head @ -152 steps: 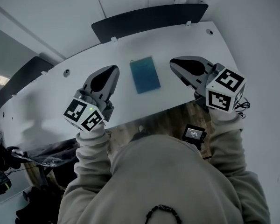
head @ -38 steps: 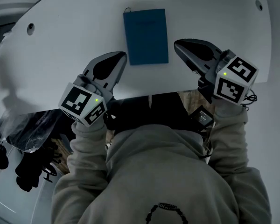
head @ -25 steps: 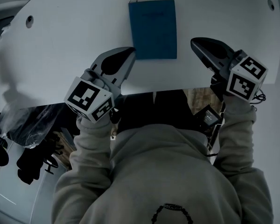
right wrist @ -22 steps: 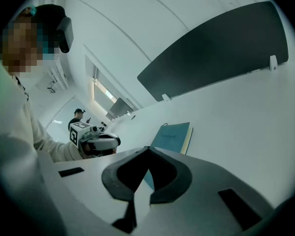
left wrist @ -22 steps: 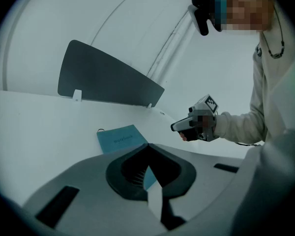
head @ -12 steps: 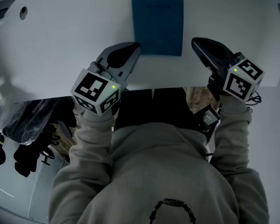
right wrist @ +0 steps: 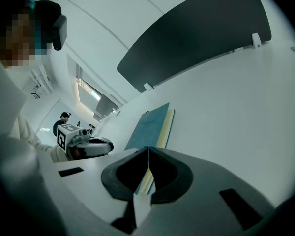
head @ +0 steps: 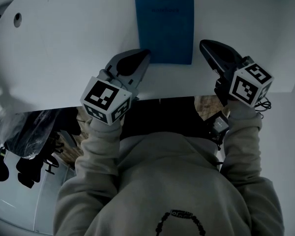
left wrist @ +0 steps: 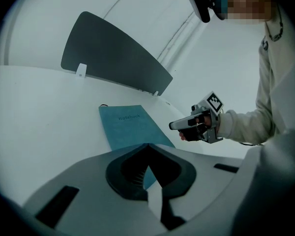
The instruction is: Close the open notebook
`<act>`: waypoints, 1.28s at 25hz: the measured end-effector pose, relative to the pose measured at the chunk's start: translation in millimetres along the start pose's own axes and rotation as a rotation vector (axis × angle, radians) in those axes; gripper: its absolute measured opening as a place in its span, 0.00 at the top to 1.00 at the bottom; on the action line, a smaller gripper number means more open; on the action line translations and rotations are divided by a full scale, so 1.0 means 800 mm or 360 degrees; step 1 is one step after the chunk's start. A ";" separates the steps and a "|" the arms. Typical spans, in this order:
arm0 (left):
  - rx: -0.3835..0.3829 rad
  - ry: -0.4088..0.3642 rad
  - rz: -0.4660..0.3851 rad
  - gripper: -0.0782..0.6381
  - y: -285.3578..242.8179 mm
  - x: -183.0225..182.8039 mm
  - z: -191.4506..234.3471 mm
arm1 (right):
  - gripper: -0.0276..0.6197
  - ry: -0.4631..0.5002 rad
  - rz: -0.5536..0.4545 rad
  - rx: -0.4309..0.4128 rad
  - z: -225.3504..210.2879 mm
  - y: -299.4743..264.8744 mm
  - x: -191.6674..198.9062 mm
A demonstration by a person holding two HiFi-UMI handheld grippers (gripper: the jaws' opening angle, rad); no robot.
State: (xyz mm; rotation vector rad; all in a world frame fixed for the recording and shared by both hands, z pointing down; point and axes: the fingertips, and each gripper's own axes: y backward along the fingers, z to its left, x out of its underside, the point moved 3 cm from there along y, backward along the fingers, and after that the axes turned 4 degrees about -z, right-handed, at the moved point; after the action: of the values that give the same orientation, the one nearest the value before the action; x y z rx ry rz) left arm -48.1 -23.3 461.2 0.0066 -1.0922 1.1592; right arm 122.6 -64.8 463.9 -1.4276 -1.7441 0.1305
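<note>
A person leans over a white table (head: 64,43) with a two-jaw gripper in each hand, one blue notebook (head: 164,27) lying flat between and just ahead of them. The notebook sits near the table's front edge, about midway along it, its long axis running toward the far edge. Its cover faces up and its cream page edges show along the right side, so it looks already shut. The left gripper (head: 144,53), jaws pressed together and holding nothing, has its tip just beside the notebook's near left corner; whether it touches cannot be told. The right gripper (head: 203,44), likewise closed and empty, stands a little apart from the right edge, making the left the nearer. Count: one notebook, two grippers.
</note>
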 end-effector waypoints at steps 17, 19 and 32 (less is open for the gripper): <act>-0.0131 0.0068 0.0099 0.89 -0.026 0.030 0.032 | 0.74 -0.0030 0.0141 -0.0012 -0.007 -0.035 0.038; -0.0158 0.0048 0.0115 0.89 -0.030 0.028 0.033 | 0.74 -0.0055 0.0137 -0.0011 -0.007 -0.036 0.042; -0.0121 0.0116 0.0155 0.89 -0.031 0.028 0.037 | 0.74 0.0004 0.0151 -0.0008 -0.001 -0.041 0.039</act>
State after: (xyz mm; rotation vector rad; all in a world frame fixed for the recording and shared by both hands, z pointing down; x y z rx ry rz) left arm -50.9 -33.9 504.6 -0.1485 -1.0806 1.1953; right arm 99.3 -50.1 499.8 -1.5141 -1.6760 0.1753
